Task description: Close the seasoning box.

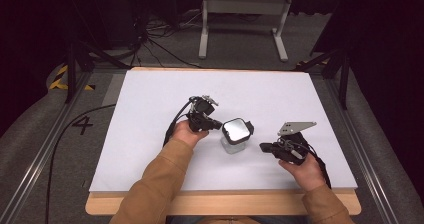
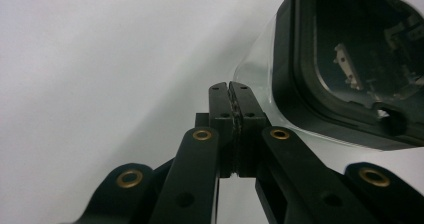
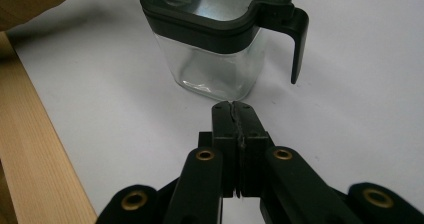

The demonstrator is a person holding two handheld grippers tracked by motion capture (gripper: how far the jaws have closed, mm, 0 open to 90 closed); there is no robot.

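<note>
A small clear square jar (image 1: 235,140) with a black lid (image 1: 236,130) stands upright in the middle of the white table (image 1: 150,134). My left gripper (image 1: 218,124) sits just left of the lid, shut with nothing between its jaws. In the left gripper view the shut tips (image 2: 230,87) are right beside the jar's lid (image 2: 350,64). My right gripper (image 1: 263,146) lies right of the jar, also shut and empty. In the right gripper view its tips (image 3: 234,105) point at the jar's glass base (image 3: 212,66), a short way from it. The lid (image 3: 220,14) has a latch tab (image 3: 297,39) hanging down one side.
The white table ends in a wooden front edge (image 1: 225,203), also seen as a wooden strip (image 3: 35,149) in the right gripper view. A brown sleeve (image 1: 155,184) comes in from below. Cables (image 1: 150,39) and a white frame stand (image 1: 245,14) lie on the floor beyond.
</note>
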